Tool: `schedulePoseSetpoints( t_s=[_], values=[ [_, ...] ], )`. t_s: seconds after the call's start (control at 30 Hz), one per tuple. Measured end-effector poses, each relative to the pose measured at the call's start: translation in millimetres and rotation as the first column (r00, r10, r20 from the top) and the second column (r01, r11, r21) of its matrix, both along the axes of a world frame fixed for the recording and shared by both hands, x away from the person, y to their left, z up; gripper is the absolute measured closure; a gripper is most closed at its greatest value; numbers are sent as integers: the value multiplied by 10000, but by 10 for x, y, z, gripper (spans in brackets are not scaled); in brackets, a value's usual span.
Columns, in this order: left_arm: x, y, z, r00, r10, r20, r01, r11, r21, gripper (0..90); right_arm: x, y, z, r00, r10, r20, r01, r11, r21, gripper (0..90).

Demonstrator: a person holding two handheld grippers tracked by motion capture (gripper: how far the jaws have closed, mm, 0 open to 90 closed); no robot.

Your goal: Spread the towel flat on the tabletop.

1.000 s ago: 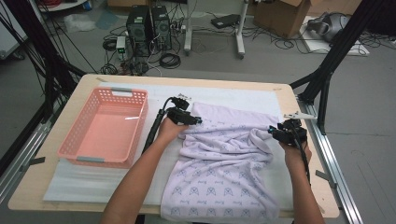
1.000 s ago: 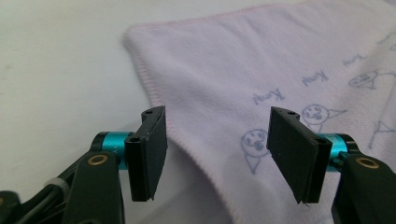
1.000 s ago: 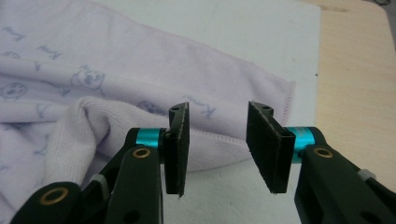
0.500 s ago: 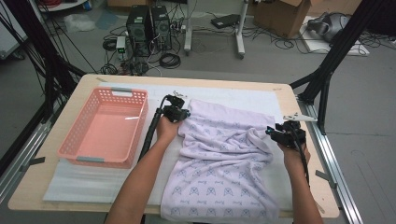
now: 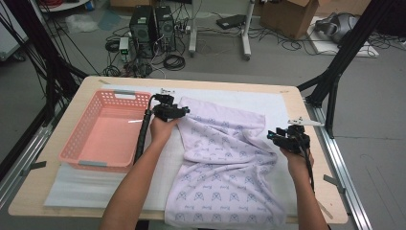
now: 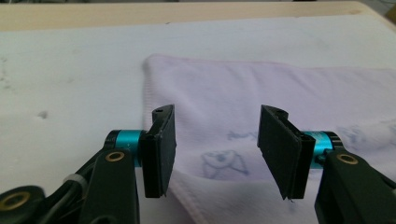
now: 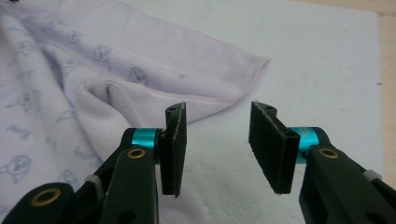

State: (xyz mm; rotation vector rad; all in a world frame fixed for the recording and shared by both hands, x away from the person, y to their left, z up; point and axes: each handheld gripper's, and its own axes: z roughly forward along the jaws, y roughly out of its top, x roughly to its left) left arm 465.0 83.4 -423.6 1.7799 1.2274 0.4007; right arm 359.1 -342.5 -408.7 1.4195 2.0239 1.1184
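Lying under both open jaws: towel point(image 6: 219, 107).

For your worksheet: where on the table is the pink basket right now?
In the high view the pink basket sits on the left half of the table, on the white mat, just left of the left gripper and apart from the patterned cloth.

High view: fixed above the near side of the pale wooden table point(image 5: 57, 191), facing forward and down, far off.
Left gripper view: low over the lilac printed cotton towel point(image 6: 289, 93), close, facing its far corner.
Right gripper view: close beside the towel's right edge.
Shared: the towel and the white foam mat point(image 7: 327, 56) under it.
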Motion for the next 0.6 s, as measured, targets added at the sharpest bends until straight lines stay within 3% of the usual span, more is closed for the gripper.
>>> schedulePoseSetpoints(
  t_s=[0.03, 0.1, 0.17, 0.27, 0.33, 0.4, 0.47, 0.5, 0.53, 0.6],
  values=[
    [-27, -11, -12, 9999, -155, -57, 154, 9998, -145, 449, 11, 16, -9, 10000, 61, -59, -60, 9999, 100, 541],
    [-67, -34, -14, 9986, -466, -244, 465, 9989, -49, 438, 42, 64, -35, 9994, 225, -252, -220, 9996, 185, 512],
    [-136, -48, -16, 9985, -539, 44, 540, 9985, -39, 440, 64, 141, -58, 9965, 761, -344, -751, 9967, 296, 507],
    [-216, -66, -20, 9974, -727, 36, 727, 9974, 0, 444, 60, 275, -66, 9871, 1573, -282, -1566, 9873, 267, 503],
    [-258, -76, -24, 9953, -956, -132, 958, 9952, 180, 445, 40, 357, -61, 9773, 2110, -205, -2109, 9775, 102, 503],
    [-296, -106, -23, 9925, -1182, -303, 1191, 9925, 292, 442, 29, 437, -79, 9668, 2531, -353, -2543, 9665, -355, 506],
    [-363, -127, -26, 9935, -1138, 19, 1137, 9933, 205, 451, 45, 490, -129, 9609, 2669, -732, -2722, 9593, -755, 565],
    [-385, -130, -31, 9926, -1215, 20, 1214, 9923, 226, 463, 61, 491, -148, 9634, 2540, -858, -2621, 9597, -1011, 690],
    [-407, -137, -42, 9921, -1255, -18, 1255, 9917, 271, 461, 71, 473, -158, 9741, 2079, -894, -2187, 9663, -1359, 761],
    [-440, -138, -68, 9907, -1357, -78, 1359, 9901, 347, 471, 93, 379, -161, 9938, 841, -723, -939, 9851, -1443, 813]
  ],
)
